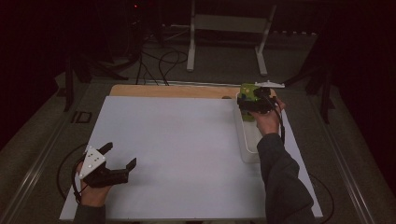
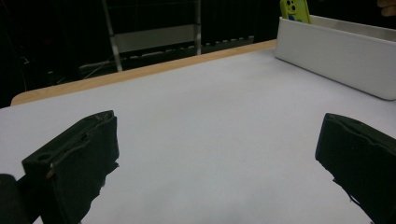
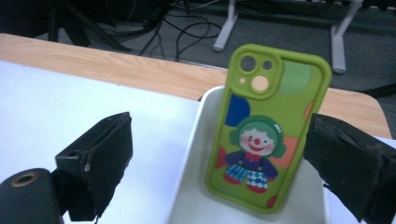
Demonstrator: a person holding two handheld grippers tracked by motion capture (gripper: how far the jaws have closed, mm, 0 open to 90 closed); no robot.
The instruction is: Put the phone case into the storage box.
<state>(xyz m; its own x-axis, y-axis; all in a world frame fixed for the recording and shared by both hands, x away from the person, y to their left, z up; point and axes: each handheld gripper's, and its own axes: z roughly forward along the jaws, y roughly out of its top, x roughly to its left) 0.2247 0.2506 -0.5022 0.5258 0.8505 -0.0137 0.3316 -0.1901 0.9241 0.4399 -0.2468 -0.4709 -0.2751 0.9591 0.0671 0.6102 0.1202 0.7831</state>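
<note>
Dark room, cables on the floor, white worktop in front. A green phone (image 3: 266,130) is stood upright, long axis vertical, at the far end of the white tray (image 1: 246,140), right between the spread jaws of the right tongs (image 3: 219,163), not yet touched. Left tongs (image 1: 122,156) are held open well away from the tray.

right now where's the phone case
The phone case stands upright at the far end of the white bin on the table's right side, between the open jaws of the right gripper.
</note>
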